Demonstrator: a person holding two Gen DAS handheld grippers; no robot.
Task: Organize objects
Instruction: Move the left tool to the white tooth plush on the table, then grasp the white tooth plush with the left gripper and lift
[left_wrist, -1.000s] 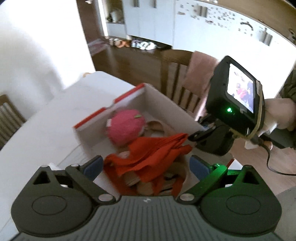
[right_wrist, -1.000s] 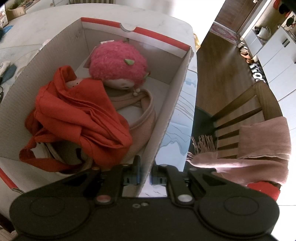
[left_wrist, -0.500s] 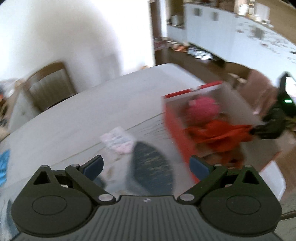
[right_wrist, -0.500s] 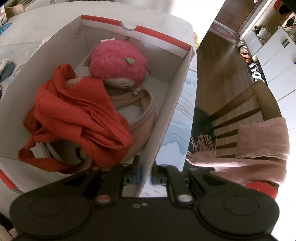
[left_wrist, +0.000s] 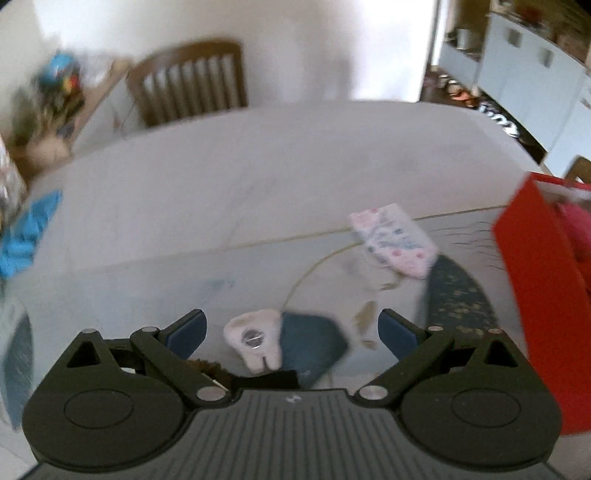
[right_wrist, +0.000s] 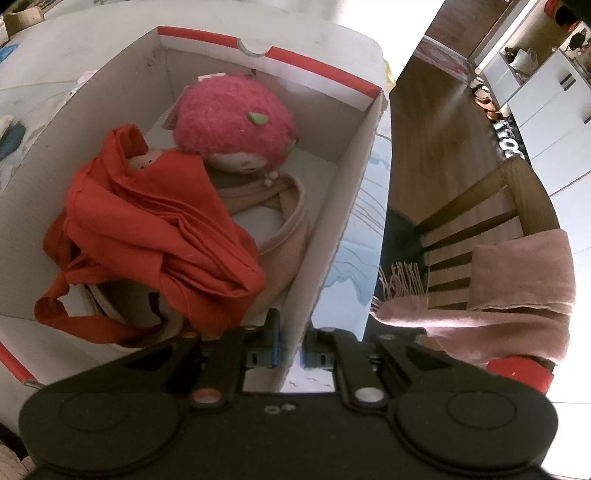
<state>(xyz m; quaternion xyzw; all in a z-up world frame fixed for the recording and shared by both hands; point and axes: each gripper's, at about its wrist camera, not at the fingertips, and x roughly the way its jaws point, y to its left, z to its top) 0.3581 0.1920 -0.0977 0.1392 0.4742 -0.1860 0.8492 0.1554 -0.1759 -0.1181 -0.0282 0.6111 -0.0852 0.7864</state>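
My right gripper (right_wrist: 290, 352) is shut on the right wall of the red-and-white cardboard box (right_wrist: 334, 240). Inside the box lie a pink fuzzy plush (right_wrist: 232, 123), an orange-red cloth bag (right_wrist: 159, 225) and a beige pouch (right_wrist: 284, 229). My left gripper (left_wrist: 291, 332) is open and empty, above the table left of the box (left_wrist: 532, 295). Between its fingers on the table lie a white tooth-shaped item (left_wrist: 255, 341) and a dark blue piece (left_wrist: 312, 341). A pink patterned pouch (left_wrist: 393, 238) and a dark patterned item (left_wrist: 458, 295) lie further right.
A wooden chair (left_wrist: 188, 81) stands at the table's far side. Blue cloth (left_wrist: 26, 236) lies at the left edge. A chair with a pink scarf (right_wrist: 517, 273) stands right of the box, beyond the table edge. White cabinets (right_wrist: 546, 92) line the far wall.
My left gripper has swung left, away from the box, and now looks over the loose items on the table. My right gripper has stayed shut on the box wall.
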